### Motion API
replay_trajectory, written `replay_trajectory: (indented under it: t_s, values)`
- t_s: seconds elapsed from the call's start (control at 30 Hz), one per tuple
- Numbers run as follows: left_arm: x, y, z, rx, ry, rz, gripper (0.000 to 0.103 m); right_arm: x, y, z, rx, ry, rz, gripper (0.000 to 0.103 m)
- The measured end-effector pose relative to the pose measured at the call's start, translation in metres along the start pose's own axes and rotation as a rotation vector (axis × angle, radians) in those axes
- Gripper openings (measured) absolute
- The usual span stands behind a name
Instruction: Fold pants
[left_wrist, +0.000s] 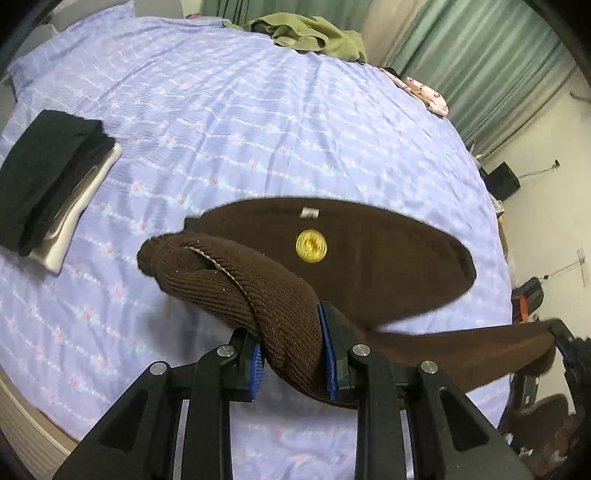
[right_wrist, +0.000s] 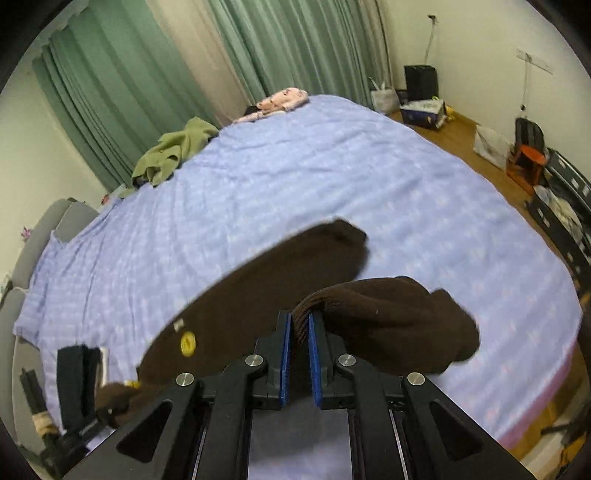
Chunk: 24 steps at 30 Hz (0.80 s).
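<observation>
Brown ribbed knit pants (left_wrist: 369, 258) hang above the lilac bed sheet (left_wrist: 221, 110), stretched between both grippers. A round yellow badge (left_wrist: 311, 246) and a small white label sit on the hanging panel. My left gripper (left_wrist: 290, 328) is shut on a thick twisted bunch of the fabric, blue pads pressing both sides. At the far right edge of the left wrist view the cloth runs to the other gripper (left_wrist: 567, 343). In the right wrist view my right gripper (right_wrist: 299, 315) is shut on a narrow ribbed edge of the pants (right_wrist: 258, 295), and a loose lump droops to its right.
A folded black stack on a white item (left_wrist: 55, 177) lies at the bed's left. A crumpled green garment (left_wrist: 314, 37) and a pink patterned cloth (left_wrist: 428, 94) lie at the far edge by green curtains (right_wrist: 110, 92). Bags and boxes (right_wrist: 524, 158) stand on the wooden floor to the right.
</observation>
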<state>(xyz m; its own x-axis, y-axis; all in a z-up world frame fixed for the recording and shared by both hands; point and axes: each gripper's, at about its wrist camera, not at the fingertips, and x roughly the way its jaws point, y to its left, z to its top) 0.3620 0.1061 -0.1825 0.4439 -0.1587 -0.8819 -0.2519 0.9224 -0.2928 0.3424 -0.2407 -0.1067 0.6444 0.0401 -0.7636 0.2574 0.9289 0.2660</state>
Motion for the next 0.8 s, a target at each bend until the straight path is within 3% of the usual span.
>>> replay_trajectory:
  t_s: [0.27,0.4,0.47,0.6,0.67,0.7,0.73,0.77,0.8]
  values:
    - [0.066,-0.006,0.067,-0.027,0.018,0.008,0.027,0.115,0.036,0.07,-0.064,0.002,0.008,0.01]
    - [0.104,-0.004,0.09,-0.027,0.051,0.071,0.027,0.169,0.056,0.093,-0.12,0.013,-0.01,0.006]
    - [0.122,0.0,0.098,-0.018,0.072,0.12,0.028,0.189,0.063,0.103,-0.181,-0.024,-0.07,0.005]
    - [0.145,-0.002,0.103,0.023,0.112,0.151,0.031,0.216,0.07,0.118,-0.234,0.007,-0.057,0.006]
    - [0.142,-0.008,0.106,0.044,0.108,0.149,0.036,0.207,0.073,0.113,-0.267,-0.013,-0.019,0.02]
    - [0.137,-0.009,0.107,0.045,0.095,0.138,0.04,0.2,0.072,0.11,-0.271,-0.022,-0.003,0.043]
    - [0.13,-0.011,0.108,0.045,0.083,0.126,0.053,0.193,0.072,0.107,-0.27,-0.032,0.011,0.064]
    - [0.12,-0.014,0.109,0.05,0.064,0.114,0.073,0.181,0.069,0.101,-0.265,-0.056,0.029,0.068]
    - [0.113,-0.016,0.109,0.056,0.049,0.111,0.082,0.173,0.068,0.097,-0.263,-0.072,0.038,0.069]
